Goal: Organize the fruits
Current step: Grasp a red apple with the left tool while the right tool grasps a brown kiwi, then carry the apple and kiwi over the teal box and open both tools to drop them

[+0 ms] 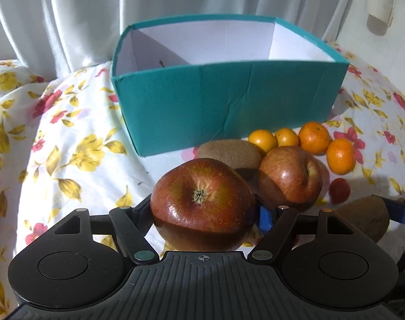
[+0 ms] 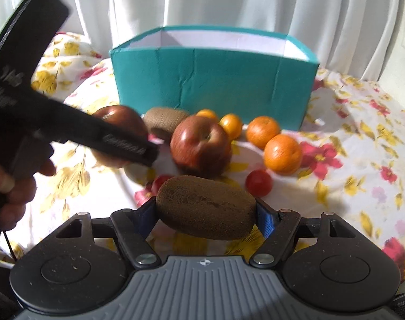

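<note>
My left gripper [image 1: 203,208] is shut on a dark red apple [image 1: 202,202], held just above the cloth. My right gripper [image 2: 206,212] is shut on a brown kiwi [image 2: 206,208], which also shows at the right edge of the left wrist view [image 1: 367,220]. On the cloth lie a second apple [image 1: 290,176], a second kiwi [image 1: 230,153], several small oranges [image 1: 314,137] and a cherry tomato [image 1: 339,190]. Behind them stands a teal box [image 1: 229,106] with white inner dividers. The left gripper and its apple [image 2: 117,122] show at left in the right wrist view.
A floral cloth [image 1: 69,146] covers the surface. White curtains [image 1: 82,13] hang behind the box. A second cherry tomato [image 2: 161,182] lies partly hidden behind the held kiwi. The person's hand [image 2: 13,184] holds the left tool.
</note>
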`<control>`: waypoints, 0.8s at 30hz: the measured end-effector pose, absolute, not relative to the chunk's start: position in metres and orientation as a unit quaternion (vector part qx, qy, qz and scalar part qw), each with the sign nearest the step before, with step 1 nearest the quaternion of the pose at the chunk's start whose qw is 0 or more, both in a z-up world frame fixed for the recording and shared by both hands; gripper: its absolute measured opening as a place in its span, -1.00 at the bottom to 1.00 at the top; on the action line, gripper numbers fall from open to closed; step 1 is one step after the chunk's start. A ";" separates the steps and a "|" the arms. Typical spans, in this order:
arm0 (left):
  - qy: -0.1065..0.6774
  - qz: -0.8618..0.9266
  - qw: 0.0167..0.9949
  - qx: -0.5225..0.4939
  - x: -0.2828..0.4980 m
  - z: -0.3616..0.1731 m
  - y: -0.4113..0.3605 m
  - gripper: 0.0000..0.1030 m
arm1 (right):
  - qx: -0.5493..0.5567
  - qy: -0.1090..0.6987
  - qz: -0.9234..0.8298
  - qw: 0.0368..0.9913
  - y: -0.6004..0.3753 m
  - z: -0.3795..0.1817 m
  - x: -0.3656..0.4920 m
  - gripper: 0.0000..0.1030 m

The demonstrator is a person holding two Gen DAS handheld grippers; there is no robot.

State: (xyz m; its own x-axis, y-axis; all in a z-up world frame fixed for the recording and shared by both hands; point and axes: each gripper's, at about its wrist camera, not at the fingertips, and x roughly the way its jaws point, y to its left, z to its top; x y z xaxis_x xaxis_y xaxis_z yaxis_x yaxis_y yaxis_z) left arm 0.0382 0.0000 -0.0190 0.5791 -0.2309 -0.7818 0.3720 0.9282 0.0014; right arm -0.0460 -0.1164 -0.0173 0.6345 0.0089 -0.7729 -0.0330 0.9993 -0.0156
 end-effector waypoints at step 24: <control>0.367 -0.084 0.925 0.048 0.106 0.056 -0.013 0.52 | -0.003 0.270 -0.062 0.961 -0.175 0.055 0.070 0.44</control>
